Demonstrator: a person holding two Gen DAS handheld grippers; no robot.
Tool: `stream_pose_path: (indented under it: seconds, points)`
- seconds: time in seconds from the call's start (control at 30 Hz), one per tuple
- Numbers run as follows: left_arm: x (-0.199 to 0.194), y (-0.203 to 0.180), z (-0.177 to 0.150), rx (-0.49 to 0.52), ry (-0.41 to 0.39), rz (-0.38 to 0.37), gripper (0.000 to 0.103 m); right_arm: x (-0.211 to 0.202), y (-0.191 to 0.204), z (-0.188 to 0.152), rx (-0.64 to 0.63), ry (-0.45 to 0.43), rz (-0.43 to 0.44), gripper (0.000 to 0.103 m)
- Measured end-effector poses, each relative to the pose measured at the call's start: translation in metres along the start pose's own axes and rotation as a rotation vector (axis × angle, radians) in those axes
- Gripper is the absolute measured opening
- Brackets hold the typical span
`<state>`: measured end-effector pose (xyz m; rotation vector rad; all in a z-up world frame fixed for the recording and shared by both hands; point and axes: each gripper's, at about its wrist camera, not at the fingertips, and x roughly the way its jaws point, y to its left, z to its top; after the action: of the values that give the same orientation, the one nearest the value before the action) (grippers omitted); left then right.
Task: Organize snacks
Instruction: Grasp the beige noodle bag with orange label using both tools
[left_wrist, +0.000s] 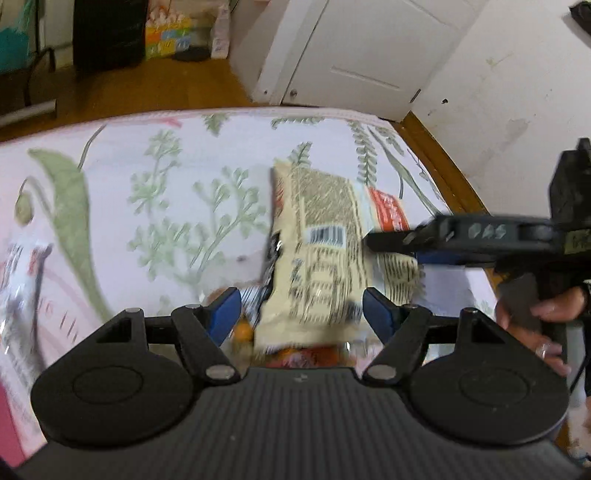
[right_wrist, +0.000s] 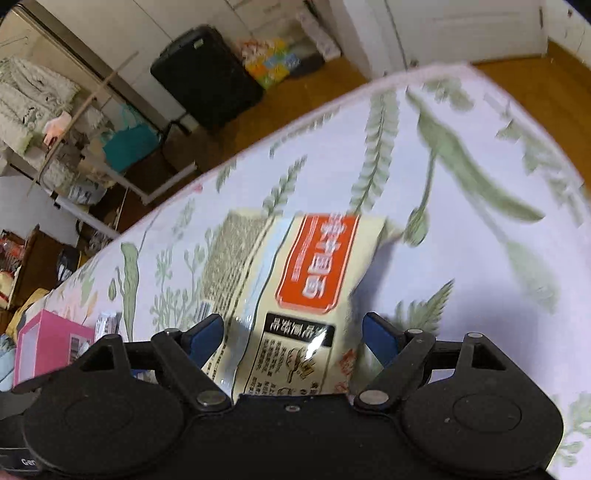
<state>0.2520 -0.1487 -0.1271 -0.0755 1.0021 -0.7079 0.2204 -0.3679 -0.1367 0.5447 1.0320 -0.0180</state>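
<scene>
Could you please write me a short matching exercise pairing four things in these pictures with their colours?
Things:
1. snack bag
2. box
3. suitcase
4. pads of the left hand-held gripper

Colours:
A. pink
B. blue
C. cream with an orange-red label
D. black

Pairs: 1-C, 2-A, 3-D, 4-B
</scene>
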Motion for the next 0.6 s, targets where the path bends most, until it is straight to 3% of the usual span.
stream_pose_path:
  seconds: [0.13,0.2,0.33,0.6]
  points:
    - [0.028,-0.010,0.005,0.074,0.054,0.005,0.071,0.010,0.007,-0.006,0.017,0.011,0.009,0.092]
    - [0.031,-0.008,0.005,0.057,0.089,-0.060,0.071,0.008,0.011,-0.006,0.001,0.005,0.005,0.088]
    - [0.016,-0.005,0.004,0.033,0.092,-0.090,0.067,0.001,0.018,-0.003,-0.015,0.001,0.036,0.077]
    - [-0.033,-0.012,-0.012,0.081,0.102,-0.048,0.067,-0.024,0.040,-0.024,-0.073,0.011,0.105,0.076]
